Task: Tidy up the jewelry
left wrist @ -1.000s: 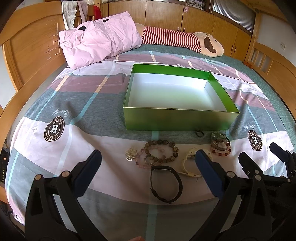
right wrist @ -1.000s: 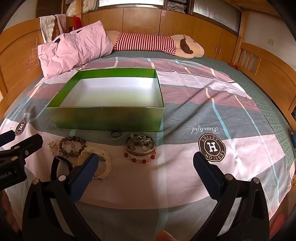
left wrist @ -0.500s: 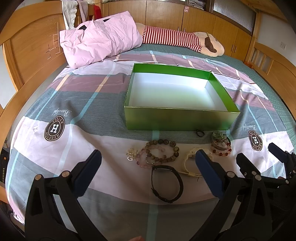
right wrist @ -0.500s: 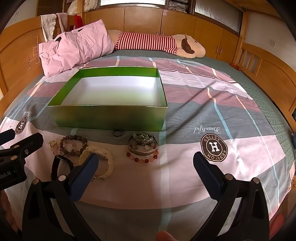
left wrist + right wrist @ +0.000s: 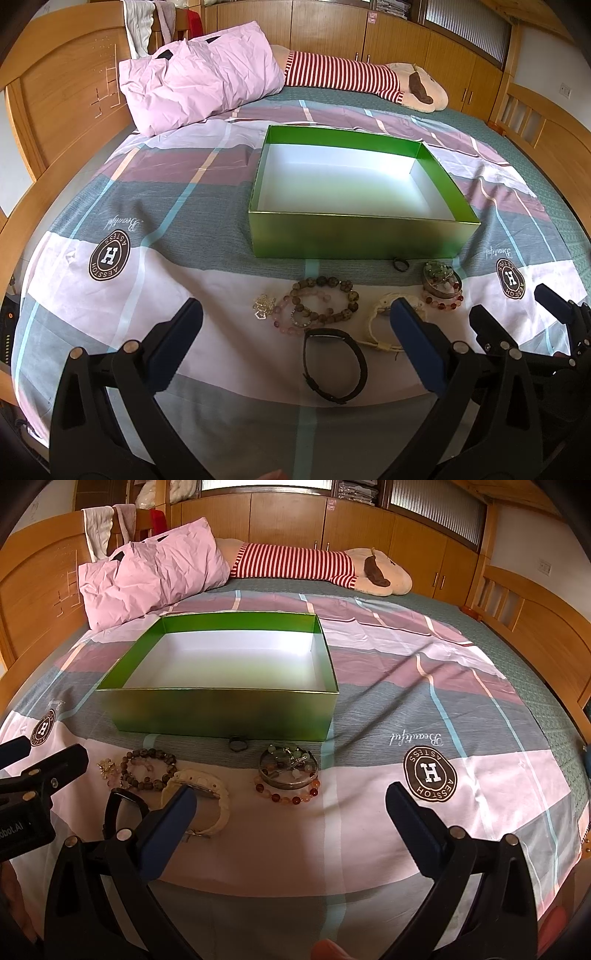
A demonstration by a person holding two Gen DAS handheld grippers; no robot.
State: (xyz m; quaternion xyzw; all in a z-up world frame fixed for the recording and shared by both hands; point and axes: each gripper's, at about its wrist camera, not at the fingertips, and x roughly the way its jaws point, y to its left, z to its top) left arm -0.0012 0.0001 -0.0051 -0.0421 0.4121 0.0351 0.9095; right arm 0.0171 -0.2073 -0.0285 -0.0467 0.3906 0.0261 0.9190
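Nearest, the left gripper (image 5: 295, 336) and right gripper (image 5: 291, 812) hover with fingers spread wide, holding nothing. Just beyond lie a black bracelet (image 5: 334, 363), a cream bracelet (image 5: 207, 801), a brown beaded bracelet (image 5: 327, 299), a red beaded bracelet (image 5: 286, 794) and a small ring (image 5: 400, 264) on the bedspread (image 5: 110, 295). Behind them sits the open green box (image 5: 354, 238), then a pink pillow (image 5: 199, 85).

A wide bed fills the room, its checked pink, grey and white bedspread (image 5: 177, 206) printed with round brown logos. A crumpled pale pink pillow (image 5: 199, 85) leans by the light wooden headboard (image 5: 70, 107). A long plush toy in a red-and-white striped shirt (image 5: 314, 565) lies before honey-coloured wooden cabinets (image 5: 288, 520). Daylight falls across everything.
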